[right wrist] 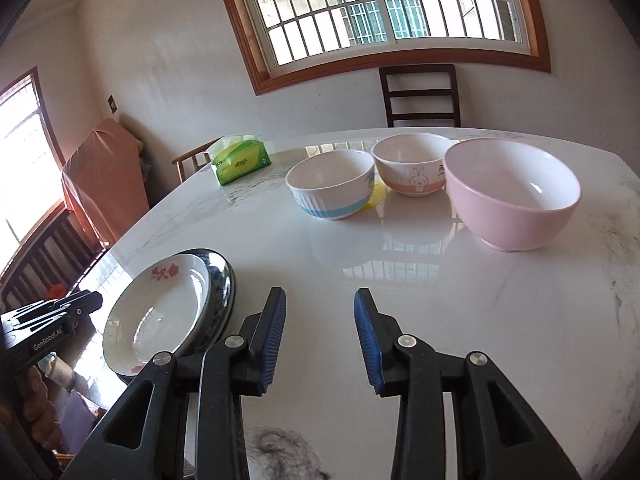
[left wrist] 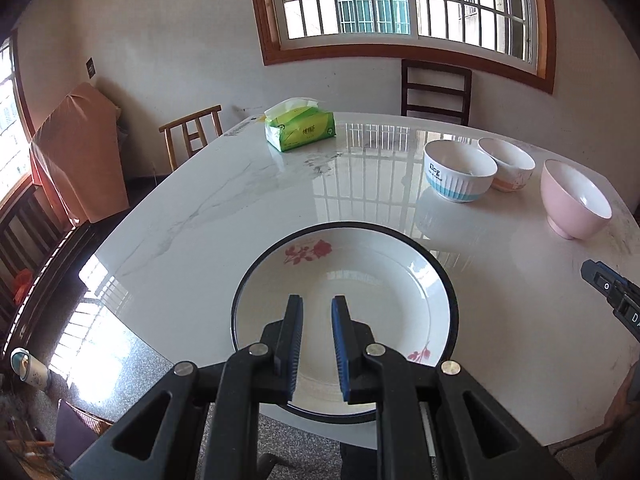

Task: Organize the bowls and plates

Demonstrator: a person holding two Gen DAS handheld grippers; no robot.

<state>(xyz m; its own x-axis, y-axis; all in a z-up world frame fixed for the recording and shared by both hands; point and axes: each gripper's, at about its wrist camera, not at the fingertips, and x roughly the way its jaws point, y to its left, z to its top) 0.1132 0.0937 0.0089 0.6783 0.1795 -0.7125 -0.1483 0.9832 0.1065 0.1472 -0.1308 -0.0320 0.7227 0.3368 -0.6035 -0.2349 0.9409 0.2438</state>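
Note:
A white plate with red flowers and a dark rim (left wrist: 360,280) lies on the white table near its front edge; in the right wrist view (right wrist: 160,312) it lies on top of a dark plate (right wrist: 222,292). My left gripper (left wrist: 317,304) hovers over the plate, its jaws a little apart and empty. Three bowls stand at the right: blue-striped (left wrist: 458,176) (right wrist: 332,184), rabbit-printed (left wrist: 508,164) (right wrist: 412,166) and pink (left wrist: 574,204) (right wrist: 510,200). My right gripper (right wrist: 320,296) is open and empty above bare table, short of the bowls.
A green tissue pack (left wrist: 300,130) (right wrist: 240,160) lies at the table's far side. A dark chair (left wrist: 436,92) stands behind the table, a light wooden chair (left wrist: 192,132) at its left. The table's front-left edge (left wrist: 120,296) drops to the floor.

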